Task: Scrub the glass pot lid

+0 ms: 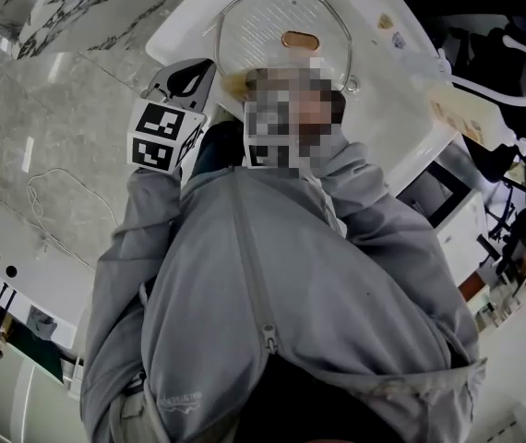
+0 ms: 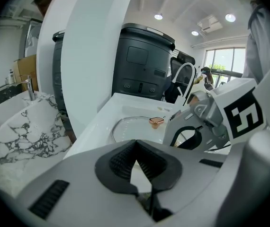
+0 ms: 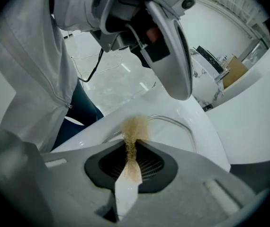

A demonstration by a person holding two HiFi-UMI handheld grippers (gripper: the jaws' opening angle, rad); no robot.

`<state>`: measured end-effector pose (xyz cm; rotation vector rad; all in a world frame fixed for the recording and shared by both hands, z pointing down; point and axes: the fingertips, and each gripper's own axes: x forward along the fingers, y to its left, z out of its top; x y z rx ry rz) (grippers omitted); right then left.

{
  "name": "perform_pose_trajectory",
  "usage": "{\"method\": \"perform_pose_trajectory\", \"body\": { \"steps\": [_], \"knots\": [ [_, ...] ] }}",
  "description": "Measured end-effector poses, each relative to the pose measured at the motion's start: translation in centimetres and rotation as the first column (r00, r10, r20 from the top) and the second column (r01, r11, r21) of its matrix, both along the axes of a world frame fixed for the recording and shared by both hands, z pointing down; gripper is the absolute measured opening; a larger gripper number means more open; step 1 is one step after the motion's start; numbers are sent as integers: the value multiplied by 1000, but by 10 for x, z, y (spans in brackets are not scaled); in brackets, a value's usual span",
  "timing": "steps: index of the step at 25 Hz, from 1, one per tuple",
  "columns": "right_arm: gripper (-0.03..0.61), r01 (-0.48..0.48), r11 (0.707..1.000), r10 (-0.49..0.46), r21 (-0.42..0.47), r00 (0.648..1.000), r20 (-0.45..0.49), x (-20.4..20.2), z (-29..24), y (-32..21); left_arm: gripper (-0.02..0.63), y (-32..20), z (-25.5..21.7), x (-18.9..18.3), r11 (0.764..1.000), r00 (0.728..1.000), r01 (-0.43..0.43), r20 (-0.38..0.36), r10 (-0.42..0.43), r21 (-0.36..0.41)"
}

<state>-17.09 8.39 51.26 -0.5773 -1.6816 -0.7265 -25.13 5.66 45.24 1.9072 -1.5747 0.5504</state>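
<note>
Closest to us, our left gripper point(image 2: 136, 145) has its jaws pressed together on nothing and sits beside the rim of the white sink point(image 2: 121, 103). Our right gripper point(image 3: 130, 148) points steeply down, clamped on a tan mesh scrubber point(image 3: 135, 126) (frayed tuft poking out past the tips). Just beyond, the glass pot lid point(image 1: 277, 12) lies flat in the sink, coppery knob point(image 1: 298, 39) up. Farther back there's a curved faucet point(image 2: 185, 65) and a big black bin point(image 2: 142, 65).

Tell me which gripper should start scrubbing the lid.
Right. The right gripper is shut on the tan scrubber at the glass lid rim; the left gripper is shut and empty.
</note>
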Motion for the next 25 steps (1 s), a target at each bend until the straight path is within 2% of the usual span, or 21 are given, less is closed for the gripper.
{"method": "perform_pose_trajectory", "body": {
  "steps": [5,9,13,15,18,21,25],
  "knots": [
    [46,-49,997,47,-67,998,-31,21,-1,9,6,1,3,13,999,999,-30,17,30,-14],
    [46,-99,982,86,-162,993,-82,42,-4,16,6,-6,6,25,998,997,-64,38,65,-25],
    [46,-180,934,145,-307,980,-134,61,-15,18,6,-17,8,34,996,995,-87,49,88,-33],
    [46,-231,908,195,-350,971,-135,68,-25,8,6,-24,8,38,994,993,-100,58,102,-39],
    [46,-307,881,293,-360,951,-95,73,-47,-25,6,-31,12,41,992,990,-114,72,118,-60],
    [46,-381,855,403,-353,915,-12,67,-70,-71,6,-36,18,43,988,986,-130,92,137,-84],
    [46,-458,843,505,-283,855,120,47,-79,-147,8,-39,26,38,986,987,-123,93,134,-111]
  ]
}}
